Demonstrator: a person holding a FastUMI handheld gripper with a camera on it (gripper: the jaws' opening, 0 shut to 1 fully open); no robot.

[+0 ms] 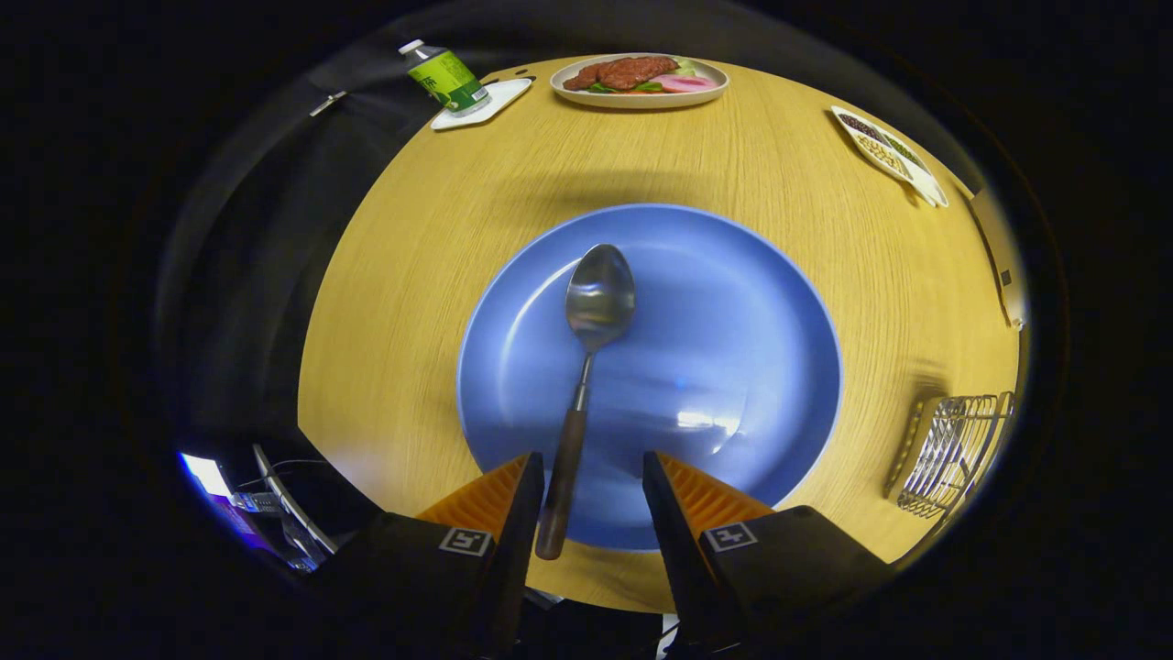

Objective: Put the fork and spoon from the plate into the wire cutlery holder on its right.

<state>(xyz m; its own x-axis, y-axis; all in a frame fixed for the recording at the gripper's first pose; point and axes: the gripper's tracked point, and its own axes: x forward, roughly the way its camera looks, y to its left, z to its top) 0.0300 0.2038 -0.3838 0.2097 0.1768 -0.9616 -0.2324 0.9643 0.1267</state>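
a: start close. what's the claw [591, 500] doing?

b: its two orange ribbed fingers [486, 500] stand apart, straddling the dark wooden handle of the metal spoon [586, 367]. the handle sits nearer the left finger, maybe brushing it; i can't tell for certain. nothing is clamped.

a: where is the spoon against the round blue plate [733, 367]?

b: it lies on the plate, handle end poking over the plate's near rim, shiny bowl facing up toward the plate's centre. i'd judge the grasp is about to be made.

a: what could go wrong?

b: the handle is off-centre in the gap, so closing could push it sideways or swing the bowl round before both fingers bite. it's slim and smooth, and the glazed plate is slick, so it may skid. held only at the tail, the heavier bowl could sag on the lift.

a: and the holder?

b: the silver wire cutlery holder [953, 454] stands on the pale wooden table [412, 275], to the plate's right, well apart from its rim.

a: beyond the plate?

b: a dish of food [640, 81], a green-labelled bottle [444, 78] and a divided snack tray [889, 142], all far off.
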